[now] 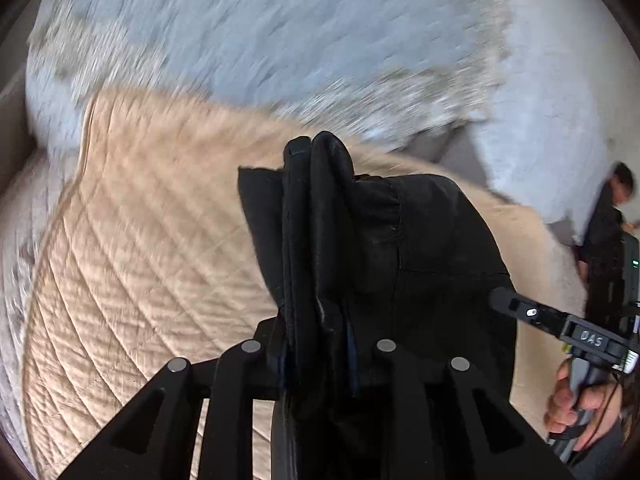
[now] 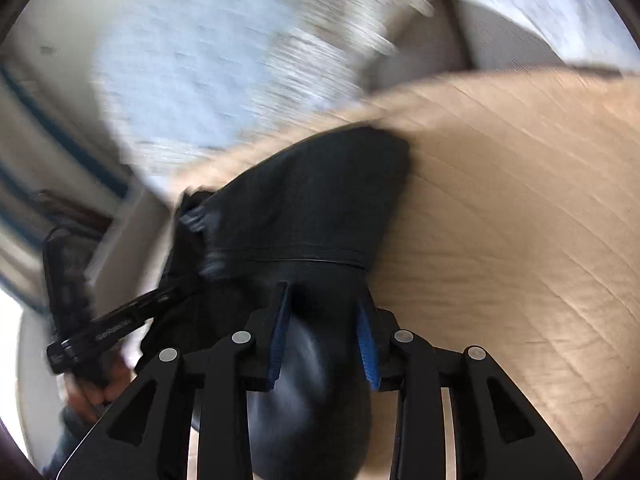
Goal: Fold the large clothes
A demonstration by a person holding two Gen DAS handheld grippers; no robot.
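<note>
A black garment (image 1: 420,240) hangs bunched over a beige quilted bed cover (image 1: 140,220). My left gripper (image 1: 316,148) is shut on a thick fold of it, with cloth wrapped over one finger. In the right wrist view the same black garment (image 2: 312,200) fills the gap between the blue pads (image 2: 280,332), and my right gripper (image 2: 324,292) is shut on it. That right gripper (image 1: 520,312) also shows at the left wrist view's right edge, held by a hand (image 1: 580,400). The other gripper's body (image 2: 120,320), blurred, is at the right wrist view's left.
The beige cover (image 2: 520,220) spreads wide to the right. Past the bed's edge lies a pale blue-grey floor covering (image 1: 260,20). A person in dark clothes (image 1: 612,208) is at the far right. Both views are motion-blurred.
</note>
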